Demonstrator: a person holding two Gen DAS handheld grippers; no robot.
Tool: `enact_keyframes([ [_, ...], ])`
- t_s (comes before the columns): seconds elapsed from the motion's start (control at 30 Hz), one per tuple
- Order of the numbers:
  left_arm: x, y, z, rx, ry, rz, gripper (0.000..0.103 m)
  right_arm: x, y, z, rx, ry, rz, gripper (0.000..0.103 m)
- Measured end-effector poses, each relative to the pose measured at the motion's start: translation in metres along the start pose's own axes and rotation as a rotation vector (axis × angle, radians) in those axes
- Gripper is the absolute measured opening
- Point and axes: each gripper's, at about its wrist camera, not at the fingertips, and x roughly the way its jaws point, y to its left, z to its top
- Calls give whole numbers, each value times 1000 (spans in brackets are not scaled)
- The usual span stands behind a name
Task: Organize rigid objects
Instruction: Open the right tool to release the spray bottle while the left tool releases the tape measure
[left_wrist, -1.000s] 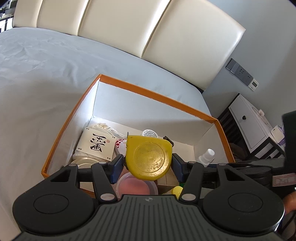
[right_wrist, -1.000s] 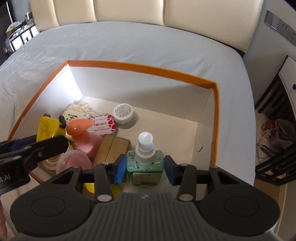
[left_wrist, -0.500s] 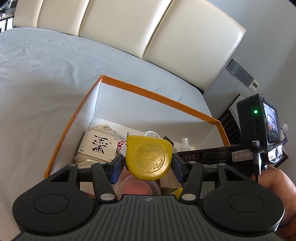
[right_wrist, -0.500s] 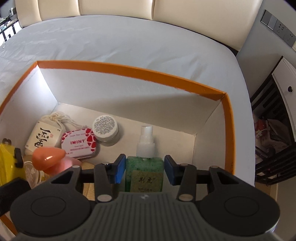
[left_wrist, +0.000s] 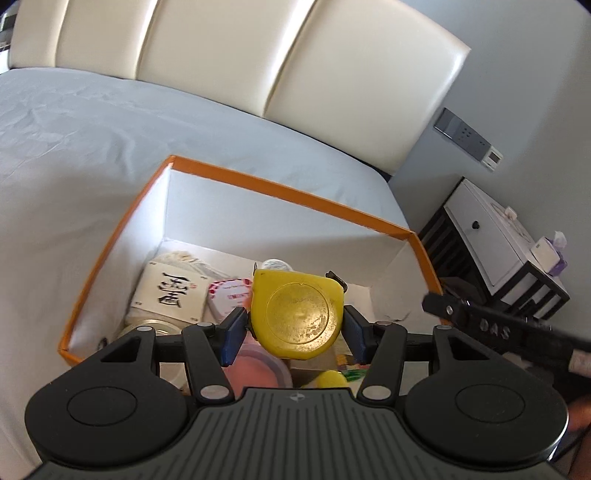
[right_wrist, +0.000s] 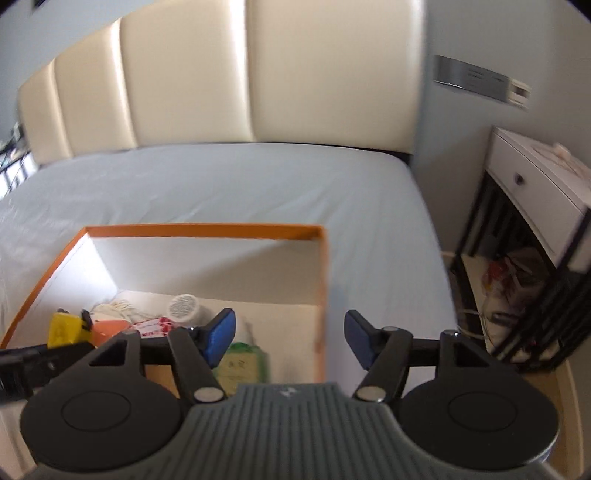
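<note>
My left gripper (left_wrist: 293, 326) is shut on a yellow tape measure (left_wrist: 295, 314) and holds it above the orange-rimmed white box (left_wrist: 280, 192) on the bed. My right gripper (right_wrist: 290, 338) is open and empty, raised over the box's right wall (right_wrist: 321, 295). The green spray bottle (right_wrist: 242, 363) stands in the box below its left finger. In the box lie a white card box with black characters (left_wrist: 170, 293), a red-and-white mint tin (left_wrist: 231, 295), a small white-lidded jar (right_wrist: 183, 305) and a pink pump bottle (right_wrist: 109, 328).
The box sits on a grey bed sheet (left_wrist: 74, 147) before a cream headboard (left_wrist: 240, 55). A white nightstand on a black frame (right_wrist: 532, 206) stands to the right of the bed. My right gripper's arm (left_wrist: 498, 328) crosses the left wrist view at right.
My right gripper has opened, let go of the green spray bottle in the box, and pulled up and to the right. My left gripper still holds the tape measure.
</note>
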Motion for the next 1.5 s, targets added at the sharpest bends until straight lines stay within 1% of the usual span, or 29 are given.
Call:
enact_keyframes([
  [0.03,1,-5,-1,11,7,-8,63,-6,-12,-8,47,-12,5,67],
  [0.07,4,-10,-2,20,19,-16,64,-9,-22,-16,92,-20,14,70],
  [0.13,11,-20,-3,31,53,-33,64,-14,-39,-33,172,-35,1,71],
  [0.2,20,-30,-4,50,97,-53,64,-13,-50,-46,233,-41,7,73],
  [0.27,31,-38,-4,28,154,-55,64,-10,-57,-49,311,-43,42,75],
  [0.3,37,-41,-4,9,185,-52,64,-8,-60,-49,332,-45,43,76],
  [0.43,56,-48,1,-35,246,-65,64,8,-62,-52,358,-2,48,77],
  [0.6,69,-61,1,-26,285,-61,64,9,-65,-56,407,17,81,78],
  [0.67,72,-56,-1,-71,299,-74,64,8,-65,-56,418,20,74,78],
  [0.7,74,-53,-1,-89,312,-69,64,9,-67,-56,427,25,82,78],
  [0.73,75,-50,-1,-96,314,-61,64,10,-68,-57,436,29,96,78],
  [0.8,74,-48,-2,-102,313,-51,64,9,-66,-56,424,24,88,78],
  [0.87,74,-47,-2,-99,316,-61,64,7,-64,-56,413,11,69,78],
  [0.97,74,-48,-2,-82,317,-73,64,7,-66,-56,431,11,74,78],
  [1.07,70,-52,-5,-51,294,-52,64,8,-67,-56,437,13,79,78],
  [1.17,67,-51,-6,-46,277,-65,63,6,-65,-56,422,5,65,78],
  [1.23,65,-51,-7,-40,259,-74,59,3,-67,-57,439,-23,81,78],
  [1.33,64,-58,-7,10,260,-62,59,-4,-72,-57,469,-66,103,78],
  [1.4,64,-65,-9,46,265,-39,59,-4,-74,-57,477,-68,98,82],
  [1.43,64,-67,-11,53,264,-35,59,-3,-74,-57,478,-64,96,82],
  [1.5,62,-67,-12,40,260,-48,59,-3,-73,-57,471,-66,93,82],
])
